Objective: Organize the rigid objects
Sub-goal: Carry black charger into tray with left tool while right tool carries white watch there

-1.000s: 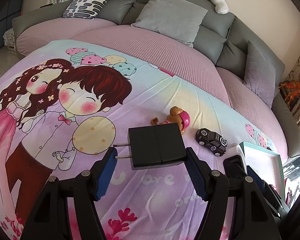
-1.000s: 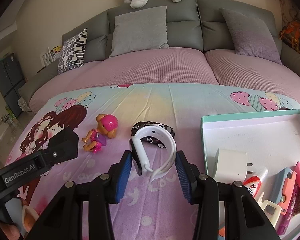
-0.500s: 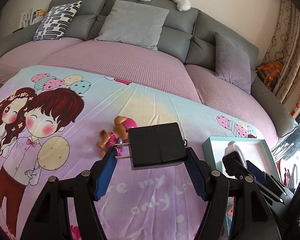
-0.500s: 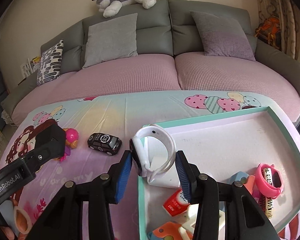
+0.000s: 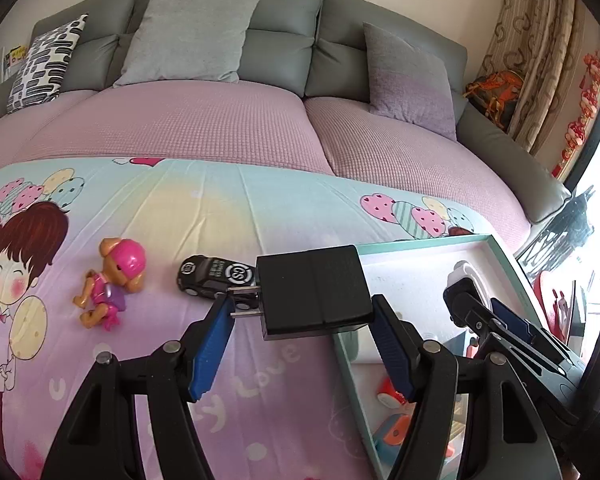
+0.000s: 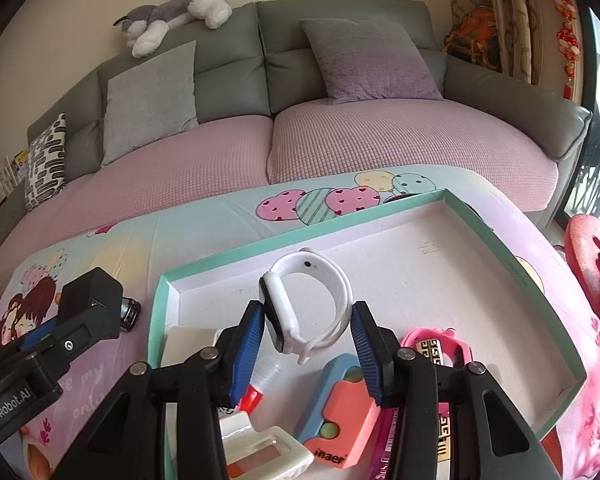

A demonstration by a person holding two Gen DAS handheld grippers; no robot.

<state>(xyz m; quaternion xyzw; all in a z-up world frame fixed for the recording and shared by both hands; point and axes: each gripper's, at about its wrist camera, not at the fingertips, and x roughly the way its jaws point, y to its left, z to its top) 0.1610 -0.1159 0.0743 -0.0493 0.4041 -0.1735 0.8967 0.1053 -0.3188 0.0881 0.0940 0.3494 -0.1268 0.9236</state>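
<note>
While both jaws clamp a black charger (image 5: 314,290) and white watch (image 6: 306,304), clutter crowds the tray (image 6: 520,264).

A black plug (image 5: 314,292) hangs level in the left tool (image 5: 302,322), prongs leftward; a white watch (image 6: 306,304) sits upright in the right tool (image 6: 308,338), above the teal-rimmed tray (image 6: 532,276).

A printed sheet (image 5: 228,208) covers the front of a sofa (image 5: 204,120). On the sheet, a toy figure (image 5: 114,280) lies to the left, a toy car (image 5: 214,276) just to its right. A tray (image 6: 512,264) sits at the sheet's right edge. In the tray's near half lie a charger (image 6: 188,344), a tube (image 6: 260,384) and a bracelet (image 6: 440,348). Cushions (image 5: 188,40) lean along the sofa's back, a plush dog (image 6: 176,12) on top
</note>
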